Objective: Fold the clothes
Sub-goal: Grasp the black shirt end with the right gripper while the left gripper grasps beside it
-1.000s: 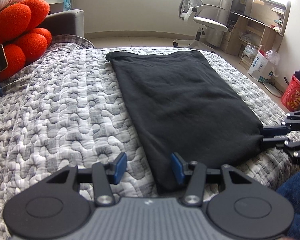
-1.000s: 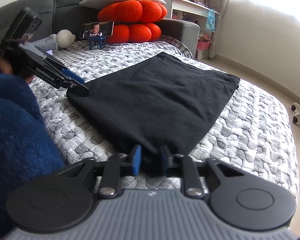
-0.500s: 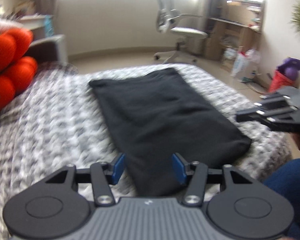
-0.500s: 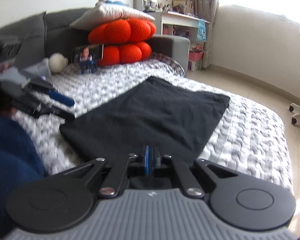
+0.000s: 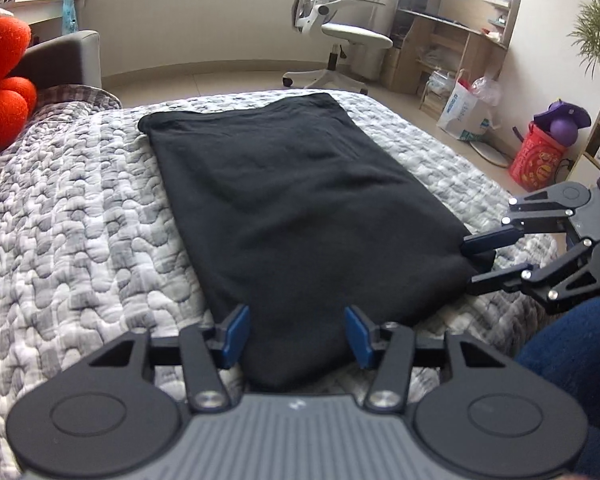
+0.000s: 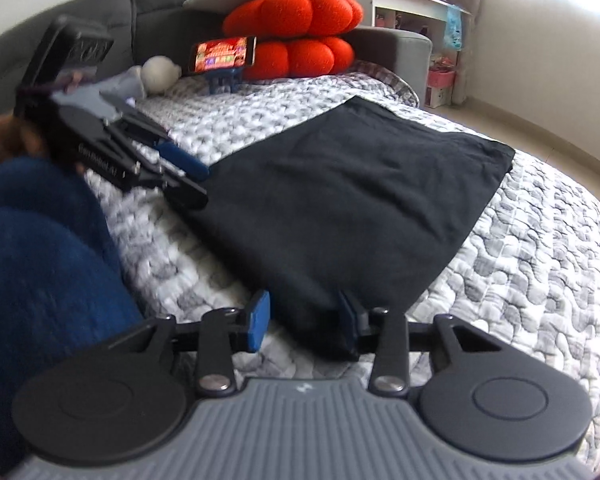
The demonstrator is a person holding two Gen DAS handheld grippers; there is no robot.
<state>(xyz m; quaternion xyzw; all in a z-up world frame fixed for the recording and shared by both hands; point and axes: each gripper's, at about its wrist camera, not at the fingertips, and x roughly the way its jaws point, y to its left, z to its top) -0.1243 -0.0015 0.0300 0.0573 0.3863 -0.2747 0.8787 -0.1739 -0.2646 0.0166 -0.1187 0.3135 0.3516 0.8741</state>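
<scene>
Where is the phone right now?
Right wrist view, upper left: the phone stands on a blue stand on the quilt, against the orange cushions, beside a white plush toy.

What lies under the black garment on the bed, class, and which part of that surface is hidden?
The black garment lies flat on a grey patterned quilt. The quilt shows all around it; the part beneath the cloth is covered and cannot be seen.

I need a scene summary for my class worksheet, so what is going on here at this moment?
A person holds a two-finger claw in each hand over a black garment that lies flat, already folded into a long rectangle, on a grey quilted bed. The left claw is open at one near corner of the cloth, and the right claw is open at the other near corner. Neither grips the fabric. Red cushions and a phone on a stand sit by the headboard.
</scene>
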